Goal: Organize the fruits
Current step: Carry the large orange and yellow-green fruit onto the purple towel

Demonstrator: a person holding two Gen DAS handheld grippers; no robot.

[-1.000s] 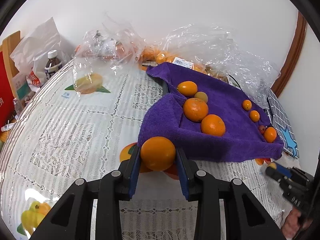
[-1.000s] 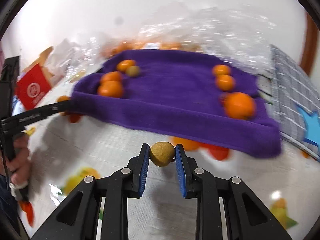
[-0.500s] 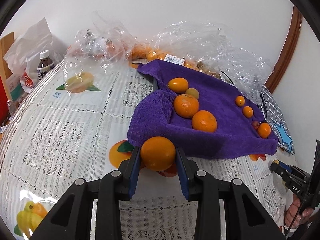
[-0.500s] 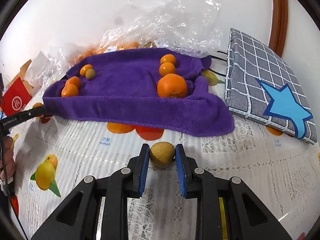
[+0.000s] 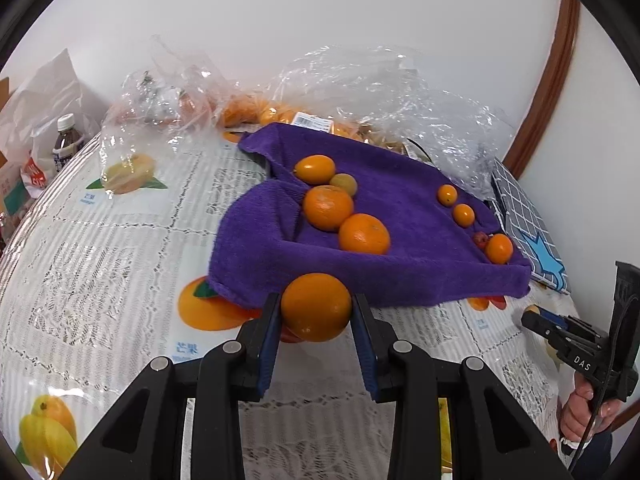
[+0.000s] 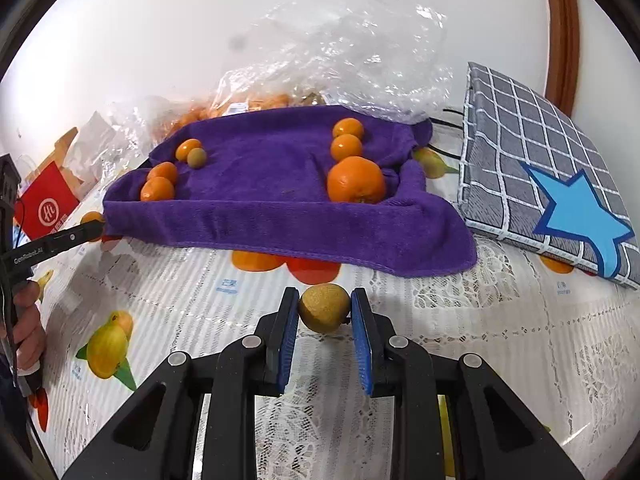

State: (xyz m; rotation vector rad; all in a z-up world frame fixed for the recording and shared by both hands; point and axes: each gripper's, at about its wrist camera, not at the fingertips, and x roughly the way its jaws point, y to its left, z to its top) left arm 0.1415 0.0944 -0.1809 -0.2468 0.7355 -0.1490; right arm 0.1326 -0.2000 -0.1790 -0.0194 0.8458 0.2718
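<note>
My left gripper (image 5: pixel 316 312) is shut on an orange (image 5: pixel 316 306), held just before the near edge of a purple towel (image 5: pixel 400 272). On the towel lie a row of oranges (image 5: pixel 364 234) with a greenish fruit (image 5: pixel 344 184) on the left, and smaller oranges (image 5: pixel 463 214) on the right. My right gripper (image 6: pixel 324 310) is shut on a small brownish-green fruit (image 6: pixel 323 308), above the tablecloth in front of the towel (image 6: pixel 280 224). A large orange (image 6: pixel 356 180) and two smaller ones (image 6: pixel 346 146) lie at the towel's right side.
Clear plastic bags (image 5: pixel 380 92) with more oranges lie behind the towel. A grey checked cloth with a blue star (image 6: pixel 552 184) lies to the right. A bottle (image 5: pixel 64 140) and red box (image 6: pixel 48 204) stand at the left. The lace tablecloth (image 6: pixel 500 340) has printed fruit.
The right gripper has swung right and drawn back from the towel with its fruit. The left gripper drifted slightly back and left, still holding the orange.
</note>
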